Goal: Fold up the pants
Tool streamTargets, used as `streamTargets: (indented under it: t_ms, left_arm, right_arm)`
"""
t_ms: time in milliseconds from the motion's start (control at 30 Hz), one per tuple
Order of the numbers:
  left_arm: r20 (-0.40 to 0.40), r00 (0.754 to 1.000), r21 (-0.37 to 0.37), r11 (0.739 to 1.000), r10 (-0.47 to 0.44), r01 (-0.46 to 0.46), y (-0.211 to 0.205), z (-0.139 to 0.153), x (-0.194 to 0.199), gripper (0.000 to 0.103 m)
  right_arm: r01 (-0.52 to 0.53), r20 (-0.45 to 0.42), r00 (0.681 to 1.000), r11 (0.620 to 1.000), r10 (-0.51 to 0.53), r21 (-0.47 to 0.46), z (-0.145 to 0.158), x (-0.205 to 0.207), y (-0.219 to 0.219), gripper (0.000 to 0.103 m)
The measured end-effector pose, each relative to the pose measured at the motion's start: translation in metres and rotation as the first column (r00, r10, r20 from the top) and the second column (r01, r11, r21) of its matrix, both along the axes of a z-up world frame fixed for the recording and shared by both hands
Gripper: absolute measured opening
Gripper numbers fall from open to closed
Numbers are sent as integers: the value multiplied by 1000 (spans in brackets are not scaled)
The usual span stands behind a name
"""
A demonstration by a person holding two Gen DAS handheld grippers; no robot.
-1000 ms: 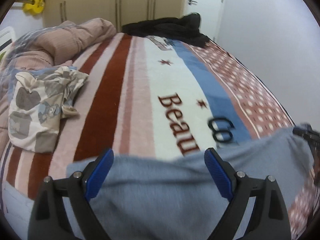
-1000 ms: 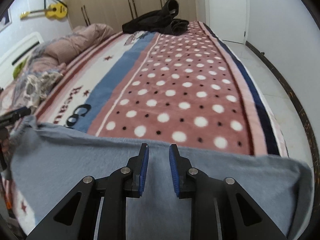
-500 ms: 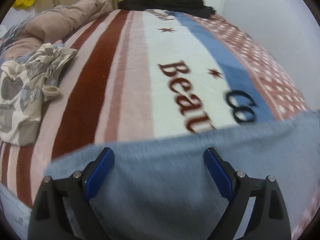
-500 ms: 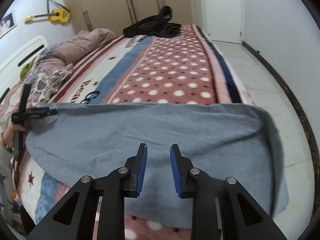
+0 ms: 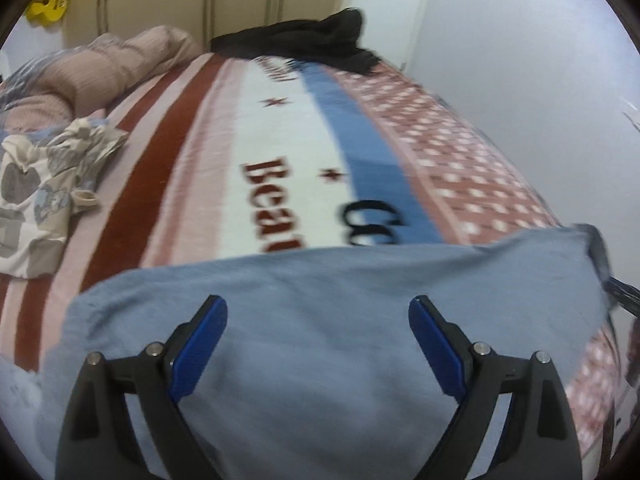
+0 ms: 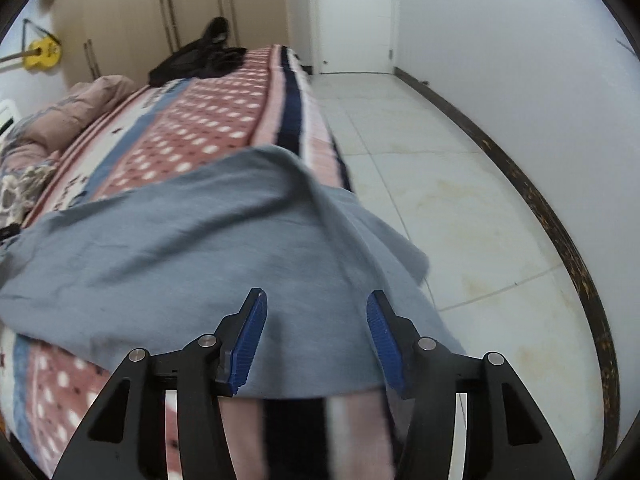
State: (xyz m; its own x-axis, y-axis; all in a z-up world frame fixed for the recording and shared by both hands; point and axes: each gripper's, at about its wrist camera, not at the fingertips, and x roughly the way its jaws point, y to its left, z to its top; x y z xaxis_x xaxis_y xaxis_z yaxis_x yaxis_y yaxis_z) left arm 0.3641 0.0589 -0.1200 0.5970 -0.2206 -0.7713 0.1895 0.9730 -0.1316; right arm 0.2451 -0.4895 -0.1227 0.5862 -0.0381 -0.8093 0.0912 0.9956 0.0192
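The grey-blue pants (image 5: 320,312) lie spread across the near end of the bed, over the patterned blanket (image 5: 280,152). My left gripper (image 5: 318,320) is open and empty, its blue pads wide apart just above the cloth. In the right wrist view the pants (image 6: 192,248) drape over the bed's right edge toward the floor. My right gripper (image 6: 316,320) is open above the hanging part of the cloth and holds nothing.
A crumpled patterned garment (image 5: 40,196) lies at the bed's left. A pink duvet (image 5: 100,68) and dark clothes (image 5: 304,40) sit at the far end. A tiled floor (image 6: 440,160), a white wall and a door lie to the right of the bed.
My right gripper was shut on the pants' edge and is now open; the cloth has dropped onto the bed. My left gripper stayed open and shifted slightly over the pants.
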Motion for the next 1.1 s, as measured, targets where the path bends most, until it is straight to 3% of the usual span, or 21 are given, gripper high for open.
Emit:
streamTargets:
  t_ms: [200,300,400,533,567,600,733,867,1100]
  left_arm:
    - [8,998,43,997,-61,61,-36,5,-29,91]
    - [3,997,40,997,-71,71,-43,2,-39,91]
    - [3,998,32,998,-63,62,-47,-1,-46,91]
    - [30,997,46,997,-66,64,-54,-2,-53,91]
    - [36,997,50,997,-62,60,-56,-2,-54,91]
    - [37,998,50,997,-60,58,-57,-2,-55,91]
    - [36,998,42,998,-52,50,-63,-1,-55,91]
    - [41,998,44,998,-42,41,-66,0,-56,91]
    - [41,999,58,998,-16,13,-70,-3,-46,91]
  right_arm:
    - [47,17,999,999,-47,-5,-7,-11,-35,51]
    - [62,36,997,998,-63,27,-10,-15,-56,60]
    - [19,13,1000,992,-21,124,-20,-19,-74,75]
    - [-64,47,997,983,57,171,-32,-29,-77,75]
    - [-68,62,996,982,58,176,-33,-30,-78,74]
    - [-72,79,995,980,58,188,-33,-31,-79,62]
    - [-91,84,993,983,78,162,-36,-29,-72,6]
    - [-42,94,995,998,46,-49,-25,-16,-66,3]
    - [11,114,994,996,-1,-90,-3,33,-96,3]
